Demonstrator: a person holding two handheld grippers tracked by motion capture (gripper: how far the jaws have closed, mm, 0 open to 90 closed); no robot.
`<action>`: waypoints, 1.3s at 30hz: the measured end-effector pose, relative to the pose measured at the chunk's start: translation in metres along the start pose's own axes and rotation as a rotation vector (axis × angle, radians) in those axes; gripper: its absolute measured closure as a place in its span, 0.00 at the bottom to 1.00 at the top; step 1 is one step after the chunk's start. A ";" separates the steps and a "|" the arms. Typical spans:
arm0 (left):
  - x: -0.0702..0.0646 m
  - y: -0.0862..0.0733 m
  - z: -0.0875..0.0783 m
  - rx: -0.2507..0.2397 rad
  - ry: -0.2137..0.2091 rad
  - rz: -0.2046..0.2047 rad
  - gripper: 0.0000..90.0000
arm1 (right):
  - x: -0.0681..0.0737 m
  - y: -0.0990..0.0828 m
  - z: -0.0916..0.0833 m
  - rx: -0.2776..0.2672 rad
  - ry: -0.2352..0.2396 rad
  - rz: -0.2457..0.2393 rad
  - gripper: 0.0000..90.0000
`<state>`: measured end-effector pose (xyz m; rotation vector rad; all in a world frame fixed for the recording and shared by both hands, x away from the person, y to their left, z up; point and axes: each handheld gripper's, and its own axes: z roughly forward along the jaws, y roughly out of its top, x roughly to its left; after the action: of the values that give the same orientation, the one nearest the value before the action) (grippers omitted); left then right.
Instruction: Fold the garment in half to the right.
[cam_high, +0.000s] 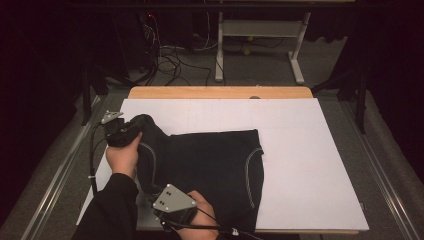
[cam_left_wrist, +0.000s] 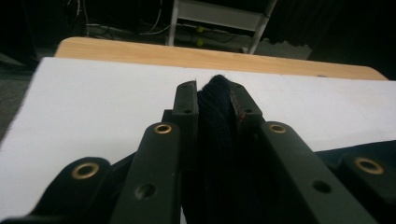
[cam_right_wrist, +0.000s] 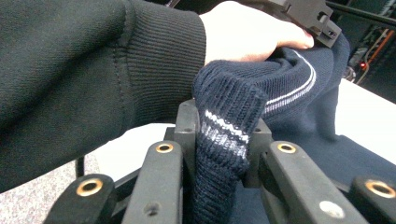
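A dark navy knit sweater (cam_high: 210, 165) with pale stripes lies folded on the white sheet (cam_high: 300, 150). Its left part is lifted off the table. My left gripper (cam_high: 131, 126) sits at the table's left side, shut on a fold of the sweater (cam_left_wrist: 215, 121) that stands between its jaws. My right gripper (cam_high: 172, 205) is at the near edge, shut on a ribbed, white-striped edge of the sweater (cam_right_wrist: 224, 126). In the right gripper view the person's sleeve (cam_right_wrist: 84, 70) and left hand (cam_right_wrist: 247, 35) hold the other gripper above the raised cloth.
The white sheet covers a wooden table (cam_high: 220, 92) whose far edge shows. Metal rails (cam_high: 55, 175) run along both sides. On the floor beyond are cables (cam_high: 170, 60) and a grey table frame (cam_high: 260, 35).
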<state>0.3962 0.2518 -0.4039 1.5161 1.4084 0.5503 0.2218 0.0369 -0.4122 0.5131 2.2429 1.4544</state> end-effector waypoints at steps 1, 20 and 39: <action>-0.007 0.001 0.003 0.006 -0.002 0.015 0.81 | -0.002 -0.002 -0.004 -0.003 -0.004 0.001 0.83; -0.106 0.004 0.052 0.040 -0.068 0.113 0.81 | -0.047 -0.044 -0.074 -0.018 -0.124 0.051 0.83; -0.177 -0.005 0.098 0.118 -0.074 0.185 0.81 | -0.076 -0.086 -0.118 0.031 -0.216 0.098 0.81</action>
<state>0.4337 0.0531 -0.4030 1.7558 1.2709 0.5242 0.2163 -0.1259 -0.4375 0.7621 2.0987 1.3416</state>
